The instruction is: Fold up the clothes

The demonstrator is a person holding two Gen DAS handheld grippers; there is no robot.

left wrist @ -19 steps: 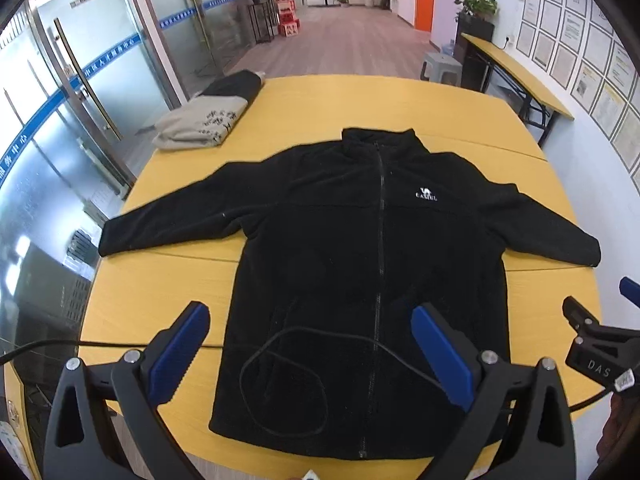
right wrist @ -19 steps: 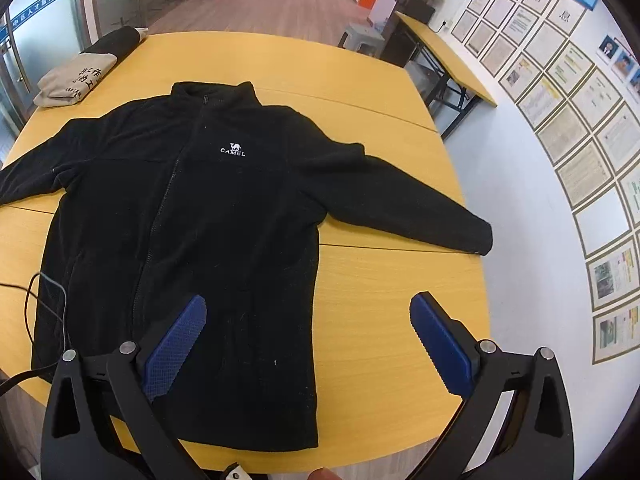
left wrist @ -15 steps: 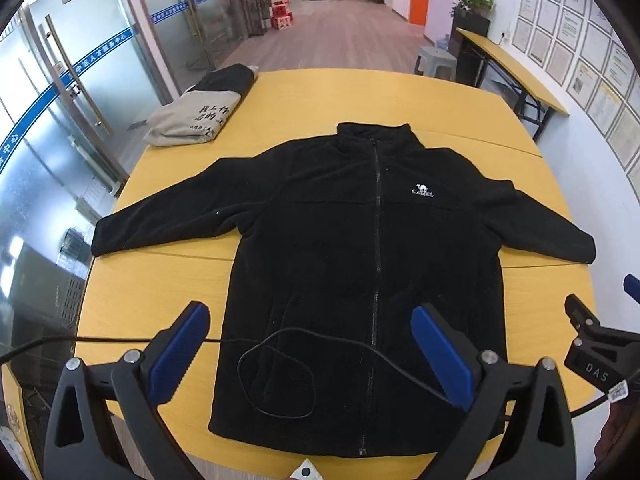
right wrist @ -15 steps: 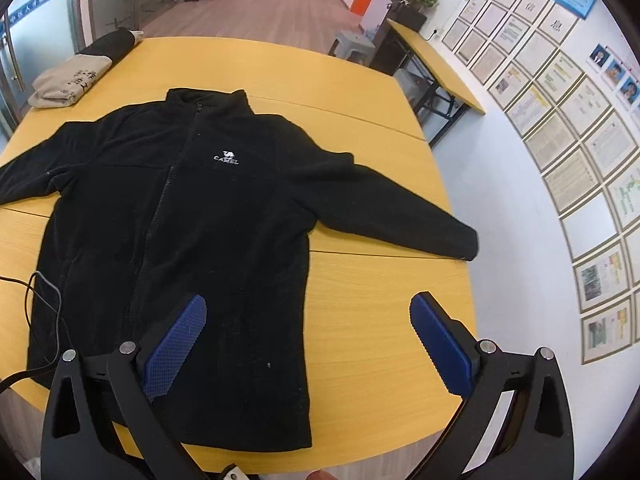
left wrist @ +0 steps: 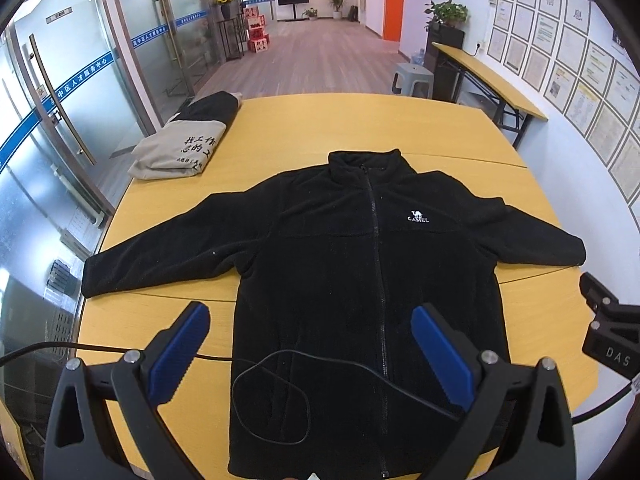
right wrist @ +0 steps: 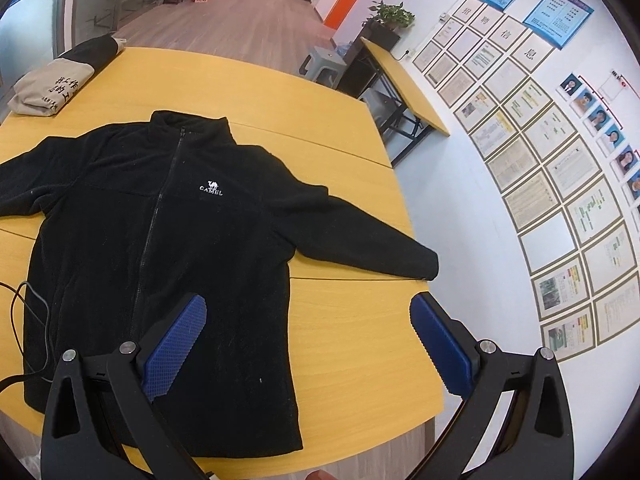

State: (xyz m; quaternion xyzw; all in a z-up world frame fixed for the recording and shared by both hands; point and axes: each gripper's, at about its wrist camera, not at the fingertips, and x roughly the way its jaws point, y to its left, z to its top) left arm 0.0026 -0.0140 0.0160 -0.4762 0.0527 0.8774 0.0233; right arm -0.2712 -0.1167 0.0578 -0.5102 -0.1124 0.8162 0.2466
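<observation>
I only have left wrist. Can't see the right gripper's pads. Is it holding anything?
Observer: No. The right gripper is open with nothing between the pads, above the black jacket near its hem.
Operator: Is the jacket's hem corner on that side on the table?
Observer: Yes, it lies flat just inside the yellow table edge.
Operator: Anything past that sleeve cuff?
Observer: The cuff ends at the table's edge; beyond it is only a white wall with framed papers.
</observation>
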